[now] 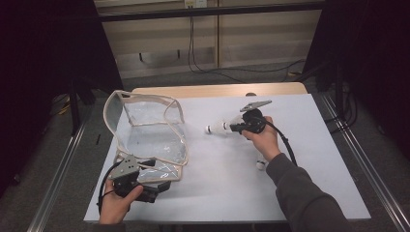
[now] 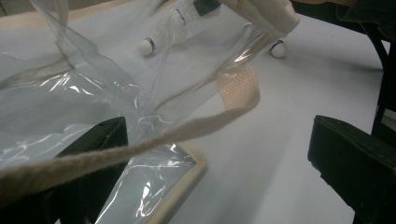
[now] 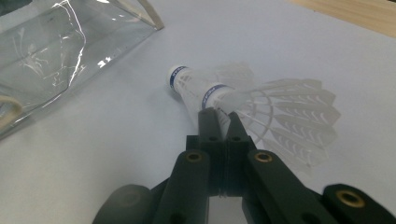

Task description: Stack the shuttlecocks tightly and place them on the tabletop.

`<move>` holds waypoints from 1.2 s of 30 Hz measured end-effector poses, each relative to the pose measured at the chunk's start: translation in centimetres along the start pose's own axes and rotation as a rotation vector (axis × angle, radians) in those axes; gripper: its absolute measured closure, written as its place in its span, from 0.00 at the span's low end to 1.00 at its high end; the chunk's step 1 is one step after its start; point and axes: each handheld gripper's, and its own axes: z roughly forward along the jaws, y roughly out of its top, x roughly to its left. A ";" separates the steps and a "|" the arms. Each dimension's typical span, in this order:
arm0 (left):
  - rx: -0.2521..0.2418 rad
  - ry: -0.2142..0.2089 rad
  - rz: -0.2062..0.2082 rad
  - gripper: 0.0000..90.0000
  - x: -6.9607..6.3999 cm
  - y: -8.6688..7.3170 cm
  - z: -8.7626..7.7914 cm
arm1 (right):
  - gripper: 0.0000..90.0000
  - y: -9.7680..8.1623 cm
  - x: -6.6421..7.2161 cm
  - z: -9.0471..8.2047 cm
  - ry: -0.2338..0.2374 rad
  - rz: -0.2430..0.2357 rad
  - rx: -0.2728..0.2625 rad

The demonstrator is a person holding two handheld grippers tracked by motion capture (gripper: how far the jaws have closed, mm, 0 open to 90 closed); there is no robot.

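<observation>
– Where is the shuttlecock [image 3: 261,105]?

– Right at the tips of the right claw [image 3: 223,115], clenched on its feathered skirt; the cork end points away from the claw, toward the clear bag [image 1: 145,130]. It looks like two nested together.

– And the left claw [image 2: 219,154]?

– Released, jaws wide apart, the bag's beige strap [image 2: 140,147] across them.

– The surface?

– A white table sheet [image 1: 300,179], a wooden edge beyond, and a dim room with cables on the back wall.

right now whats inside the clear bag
Nothing visible inside the clear bag: through its plastic shows just the white table cover. The shuttlecocks lie outside, pinched by the right gripper.
</observation>
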 end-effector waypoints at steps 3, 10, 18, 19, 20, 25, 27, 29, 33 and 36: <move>-0.001 0.001 -0.001 0.06 0.0 0.0 0.0 | 1.00 0.1 0.3 0.1 0.007 -0.007 0.002; -0.002 0.002 -0.002 0.06 0.0 0.0 0.0 | 1.00 -0.1 0.5 0.2 0.011 -0.007 0.009; -0.004 0.003 -0.002 0.06 0.0 0.0 0.0 | 1.00 -0.5 0.6 0.6 0.010 -0.002 0.023; -0.001 0.003 -0.002 0.06 0.0 0.0 0.0 | 0.99 -0.5 0.6 0.7 0.013 -0.004 0.021; -0.005 0.002 -0.002 0.06 0.0 0.0 0.1 | 0.99 -0.5 0.6 0.8 0.016 -0.004 0.019; -0.003 0.003 -0.001 0.06 0.0 0.0 0.0 | 0.99 -0.6 0.7 1.0 0.022 0.004 0.025; -0.004 0.003 -0.001 0.06 0.0 0.0 0.0 | 0.99 -0.6 0.8 1.0 0.022 -0.002 0.024; -0.003 0.002 -0.001 0.06 0.0 0.0 0.0 | 1.00 -0.6 0.8 1.0 0.026 -0.002 0.022; -0.004 0.001 -0.002 0.06 0.0 0.0 0.0 | 1.00 -0.7 0.9 0.9 0.037 0.000 0.025; -0.004 0.002 -0.002 0.06 0.0 0.0 0.0 | 1.00 -0.9 0.9 0.9 0.042 0.003 0.031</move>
